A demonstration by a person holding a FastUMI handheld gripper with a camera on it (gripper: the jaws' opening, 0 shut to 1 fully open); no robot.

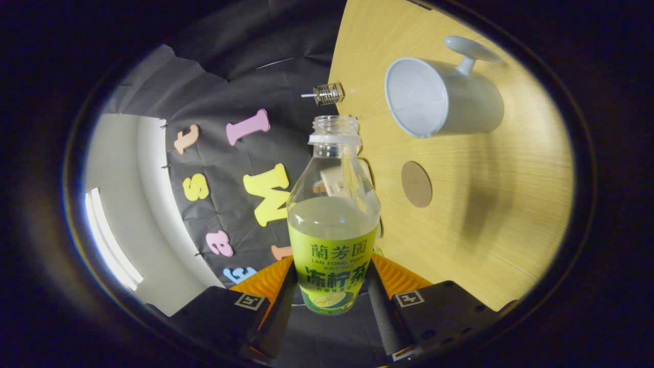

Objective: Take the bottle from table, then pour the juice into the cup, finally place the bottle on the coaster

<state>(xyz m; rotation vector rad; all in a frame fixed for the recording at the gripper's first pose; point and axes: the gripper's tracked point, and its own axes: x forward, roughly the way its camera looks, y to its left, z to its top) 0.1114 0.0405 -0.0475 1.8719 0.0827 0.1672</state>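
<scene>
My gripper (331,286) is shut on the juice bottle (333,225), both fingers pressing on its green-labelled lower body. The bottle is clear plastic, uncapped, and about half full of pale yellow-green juice. The view is rolled strongly, so the wooden table (511,225) stands like a wall beside the bottle. A pale blue-grey cup (449,97) with a handle stands on that table, its open mouth level with the bottle's neck and a short way off from it. A round brown coaster (416,184) lies on the table nearer to my fingers than the cup.
A small clear, ribbed object with a thin metal rod (327,94) sits at the table's far edge, just beyond the bottle's mouth. The booth's black cloth wall (219,102) hangs behind the bottle, with a white wall (122,204) past it.
</scene>
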